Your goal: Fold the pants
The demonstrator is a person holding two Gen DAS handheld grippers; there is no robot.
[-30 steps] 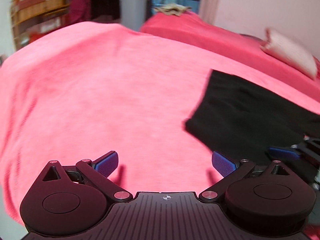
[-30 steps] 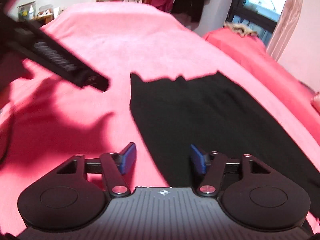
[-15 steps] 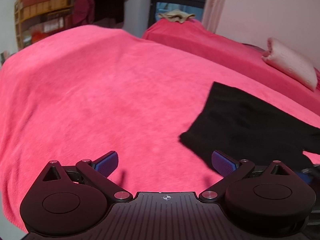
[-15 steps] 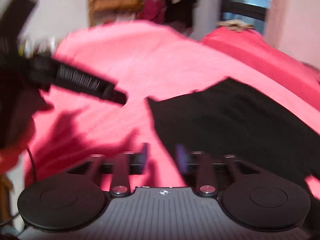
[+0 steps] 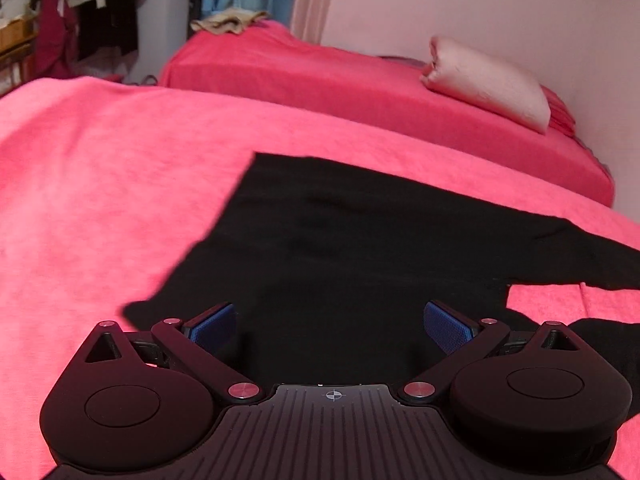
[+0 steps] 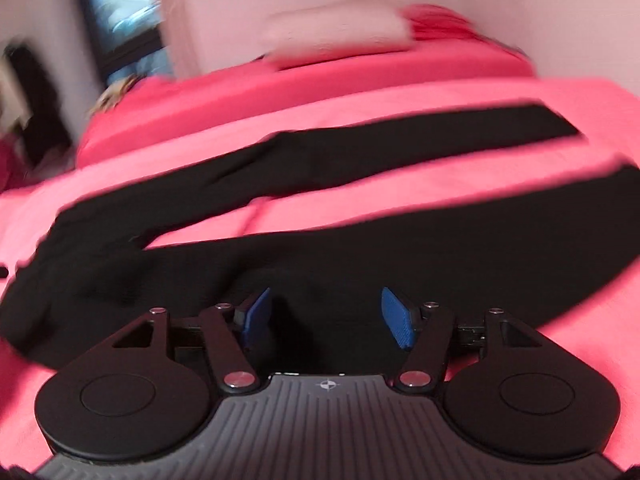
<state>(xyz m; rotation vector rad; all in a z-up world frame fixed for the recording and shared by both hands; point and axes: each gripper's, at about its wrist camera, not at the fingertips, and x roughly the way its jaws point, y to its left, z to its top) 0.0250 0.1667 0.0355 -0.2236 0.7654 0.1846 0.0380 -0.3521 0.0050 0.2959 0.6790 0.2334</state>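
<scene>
Black fabric pants (image 5: 352, 248) sprawl on pink fleece bedspread (image 5: 100, 184); left gripper (image 5: 330, 322) wide, empty; right gripper (image 6: 326, 316) opening, gripping nothing.

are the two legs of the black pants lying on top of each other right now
No, in the right wrist view the two legs of the black pants lie apart with pink blanket between them.

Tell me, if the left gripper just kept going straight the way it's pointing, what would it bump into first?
Most likely the black pants. The left gripper points down at them with open jaws and nothing between, and the dark cloth fills the space straight ahead on the pink blanket. Depth is hard to judge here.
</scene>
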